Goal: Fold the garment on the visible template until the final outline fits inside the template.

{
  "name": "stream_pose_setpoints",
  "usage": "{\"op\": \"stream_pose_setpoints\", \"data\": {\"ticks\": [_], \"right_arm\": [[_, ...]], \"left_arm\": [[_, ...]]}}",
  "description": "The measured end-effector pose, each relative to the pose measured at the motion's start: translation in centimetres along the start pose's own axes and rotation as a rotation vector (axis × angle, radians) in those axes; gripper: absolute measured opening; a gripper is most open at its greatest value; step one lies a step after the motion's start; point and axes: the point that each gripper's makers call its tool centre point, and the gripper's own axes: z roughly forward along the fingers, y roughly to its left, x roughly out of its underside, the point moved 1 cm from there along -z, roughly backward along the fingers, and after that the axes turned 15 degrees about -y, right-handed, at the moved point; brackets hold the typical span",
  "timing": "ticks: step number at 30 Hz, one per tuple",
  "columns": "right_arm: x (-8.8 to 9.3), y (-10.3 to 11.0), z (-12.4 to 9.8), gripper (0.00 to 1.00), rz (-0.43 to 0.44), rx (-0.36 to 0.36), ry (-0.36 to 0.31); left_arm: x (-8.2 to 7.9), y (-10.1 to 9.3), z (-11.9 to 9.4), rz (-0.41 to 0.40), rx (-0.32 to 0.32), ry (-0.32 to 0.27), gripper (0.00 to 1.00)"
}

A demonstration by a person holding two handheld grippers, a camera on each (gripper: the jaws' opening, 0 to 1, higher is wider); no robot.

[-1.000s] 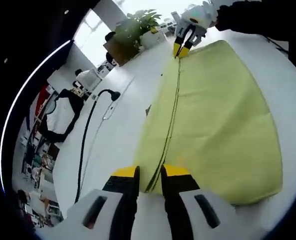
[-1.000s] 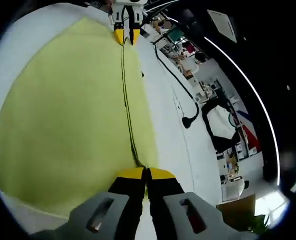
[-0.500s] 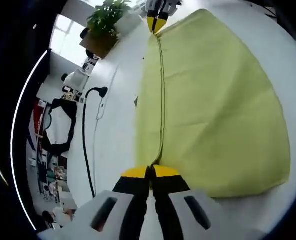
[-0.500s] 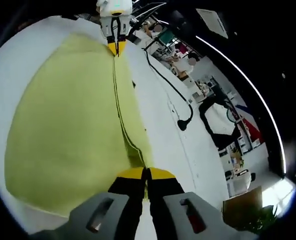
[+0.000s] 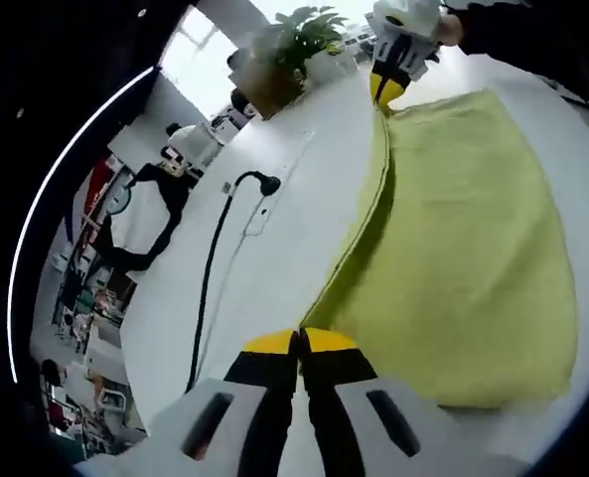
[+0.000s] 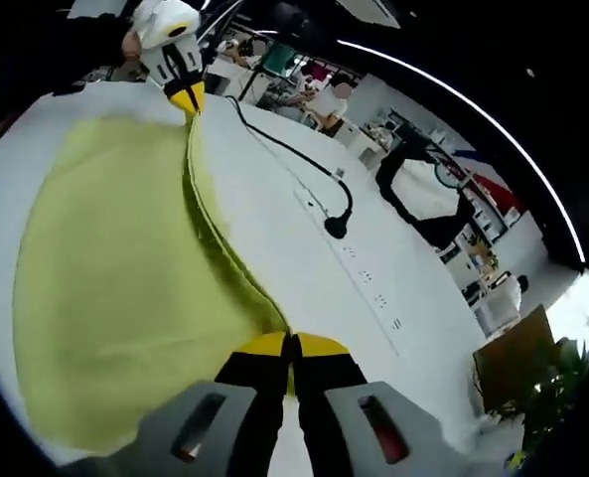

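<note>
Garment (image 5: 473,238), yellow-green, lies spread on white table (image 5: 274,248) w/ one long edge pinched up at both ends and the rest flat behind it. Same cloth in right gripper view (image 6: 115,288), lifted edge running as a curved line from near jaws to far gripper. Judging by how that edge sags betw the two holds, it's thin, soft, light, no stiffness of its own; should drape and follow the hands, and likely slide easily on the smooth top. Best hold looks like the corners or edge ends, as now, kept taut so the fold line stays straight; a grab mid-edge would prob bunch it

Left gripper (image 5: 300,344): jaws closed together on near end of the raised edge. Right gripper (image 6: 291,348): jaws likewise closed on its end of the cloth. Each also shows far off in the other's view, right one (image 5: 386,87), left one (image 6: 186,98), both clamped on the edge

Template outline: can't make it out under the cloth

Beyond: black cable (image 5: 215,268) w/ plug end trailing across the table, potted plant (image 5: 294,50) at far side
</note>
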Motion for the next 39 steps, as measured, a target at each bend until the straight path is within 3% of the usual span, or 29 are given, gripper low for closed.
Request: {"op": "stream_pose_setpoints", "data": {"ticks": [9, 19, 25, 28, 30, 32, 34, 36, 37, 39], "right_arm": [[1.5, -0.3, 2.2, 0.00, 0.022, 0.008, 0.057], [2.1, -0.5, 2.4, 0.00, 0.041, 0.024, 0.066], [4.0, -1.2, 1.1, 0.00, 0.033, 0.083, 0.141], [4.6, -1.4, 0.3, 0.00, 0.020, 0.101, 0.149], [4.8, -1.4, -0.1, 0.00, 0.032, 0.106, 0.146], [4.7, -1.5, -0.6, 0.00, 0.043, 0.122, 0.134], [4.5, -1.6, -1.0, 0.00, 0.054, 0.140, 0.124], [3.5, -1.7, -1.9, 0.00, 0.102, 0.202, 0.083], [1.9, -2.3, -2.5, 0.01, 0.115, 0.279, 0.000], [0.2, -1.6, -3.0, 0.03, 0.137, 0.278, -0.093]], "left_arm": [[2.3, -0.5, 2.5, -0.074, 0.003, 0.080, 0.02], [2.6, -0.8, 3.1, -0.168, -0.031, 0.106, 0.02], [3.3, -0.2, 2.8, -0.144, -0.096, 0.140, 0.07], [4.7, 0.7, 1.6, -0.140, -0.167, 0.236, 0.07], [3.9, 1.7, 1.5, -0.150, -0.220, 0.166, 0.08], [3.8, 2.2, 0.9, -0.197, -0.254, 0.150, 0.09], [3.6, 2.2, 0.6, -0.221, -0.259, 0.135, 0.09], [2.6, 1.6, 0.3, -0.267, -0.255, 0.071, 0.09], [2.1, 1.2, 0.2, -0.278, -0.252, 0.041, 0.09], [0.9, 0.5, 0.0, -0.292, -0.239, -0.024, 0.13]]}}
